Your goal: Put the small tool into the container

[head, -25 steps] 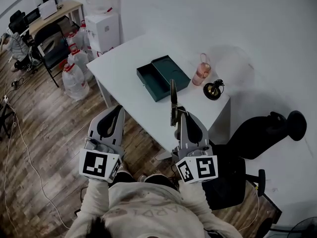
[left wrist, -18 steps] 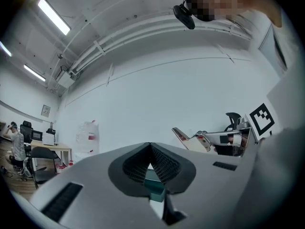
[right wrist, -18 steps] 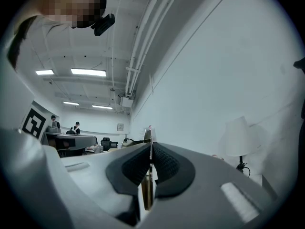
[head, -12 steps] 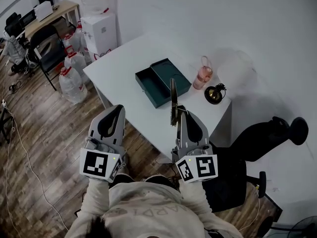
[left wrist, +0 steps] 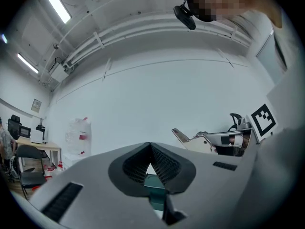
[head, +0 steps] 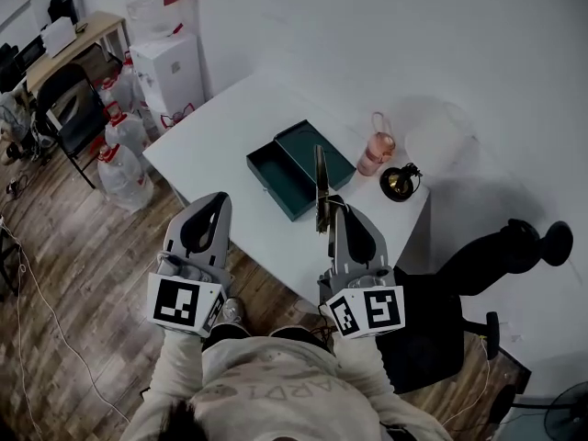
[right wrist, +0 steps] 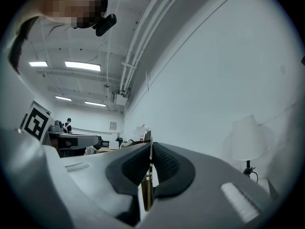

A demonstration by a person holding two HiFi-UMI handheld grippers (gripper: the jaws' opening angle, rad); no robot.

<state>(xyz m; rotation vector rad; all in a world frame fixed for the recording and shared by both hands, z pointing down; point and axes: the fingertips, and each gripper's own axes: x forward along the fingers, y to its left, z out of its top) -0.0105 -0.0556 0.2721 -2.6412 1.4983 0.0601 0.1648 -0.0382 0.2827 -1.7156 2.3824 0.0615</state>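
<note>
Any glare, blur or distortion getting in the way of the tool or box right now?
Head view: dim, dark corners, but sharp; the box and the tool read clearly. Left gripper view: heavy fisheye, bright ceiling lights, no blur. Right gripper view: same bending; tool edge-on, a thin line between the jaws.

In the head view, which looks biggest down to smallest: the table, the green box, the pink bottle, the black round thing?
1. White rectangular table
2. Open dark green box
3. Pink translucent bottle and small black round object: too alike to rank.
</note>
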